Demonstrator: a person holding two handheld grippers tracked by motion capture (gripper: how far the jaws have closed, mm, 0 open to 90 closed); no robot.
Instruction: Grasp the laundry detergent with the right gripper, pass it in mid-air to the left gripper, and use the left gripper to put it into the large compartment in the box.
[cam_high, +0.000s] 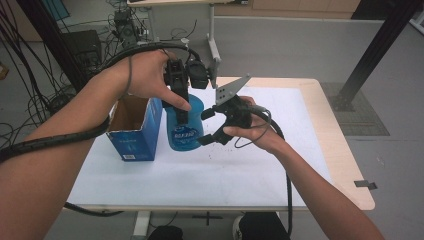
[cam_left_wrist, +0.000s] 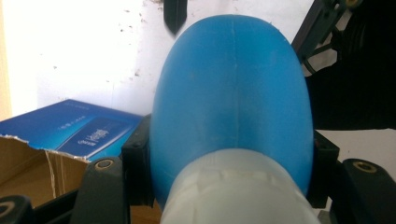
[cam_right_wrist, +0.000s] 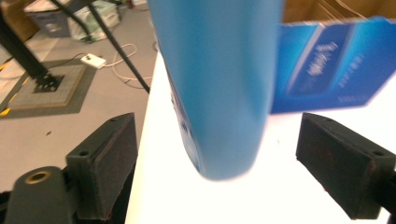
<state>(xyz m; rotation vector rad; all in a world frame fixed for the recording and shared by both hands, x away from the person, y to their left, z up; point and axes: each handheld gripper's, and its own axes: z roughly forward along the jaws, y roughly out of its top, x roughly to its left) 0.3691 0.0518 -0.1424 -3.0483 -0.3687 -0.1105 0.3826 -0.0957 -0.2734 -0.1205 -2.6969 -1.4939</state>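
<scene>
A blue plastic bottle (cam_high: 186, 135) with a pale cap end stands on the white table sheet (cam_high: 260, 165). My left gripper (cam_high: 181, 107) comes down from above and is shut on the blue bottle (cam_left_wrist: 233, 93) at its shoulder, both pads pressed against its sides. My right gripper (cam_high: 204, 127) is open at the bottle's right side. In the right gripper view its pads (cam_right_wrist: 105, 163) stand wide on either side of the bottle's lower end (cam_right_wrist: 215, 70) and do not touch it.
An opened blue cardboard box (cam_high: 135, 135) stands just left of the bottle, its brown inside showing (cam_left_wrist: 28, 168). The table's wooden edge (cam_high: 345, 165) runs along the right. Cables and a black frame post (cam_high: 375, 50) lie beyond the table.
</scene>
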